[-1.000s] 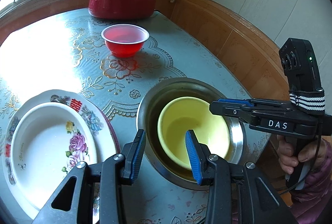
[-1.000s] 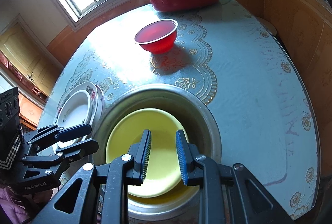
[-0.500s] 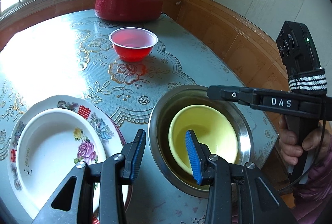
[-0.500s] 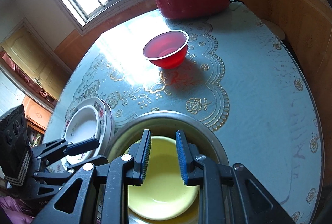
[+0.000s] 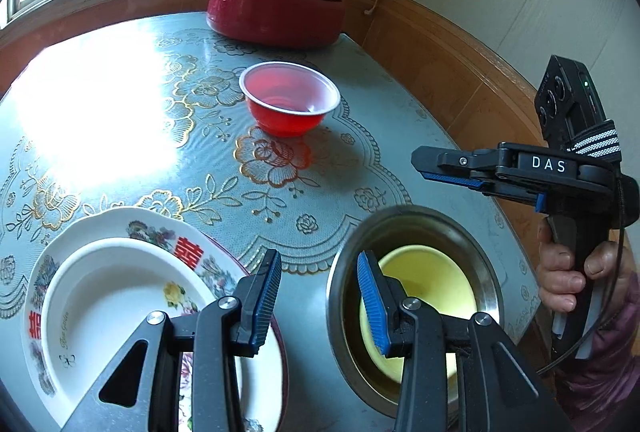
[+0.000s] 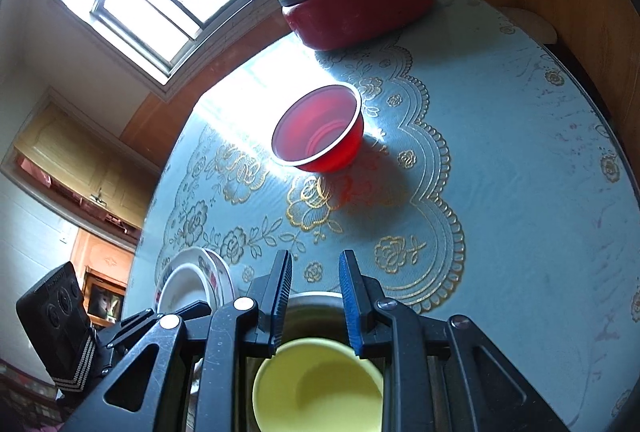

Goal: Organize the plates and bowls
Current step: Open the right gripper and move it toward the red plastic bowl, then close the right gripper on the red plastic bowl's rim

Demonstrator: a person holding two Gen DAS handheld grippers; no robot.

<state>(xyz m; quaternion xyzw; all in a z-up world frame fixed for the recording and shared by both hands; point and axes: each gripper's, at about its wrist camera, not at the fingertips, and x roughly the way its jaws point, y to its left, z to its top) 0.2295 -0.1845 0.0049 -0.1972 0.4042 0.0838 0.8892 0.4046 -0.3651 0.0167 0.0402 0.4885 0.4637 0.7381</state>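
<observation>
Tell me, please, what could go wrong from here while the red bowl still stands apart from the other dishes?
1. The red bowl looks thin and light; narrowly parted jaws of the right gripper might tip or crush its rim.
2. The metal bowl with the yellow bowl inside sits near the table edge, so a nudge could push it off.
3. The left gripper hovers low between the stacked plates and metal bowl and may clip either.

left gripper (image 5: 318,296) at lower centre of its own view, jaws parted, nothing between them. right gripper (image 6: 314,298) likewise parted and empty; a hand (image 5: 568,274) grips its handle at right edge.
</observation>
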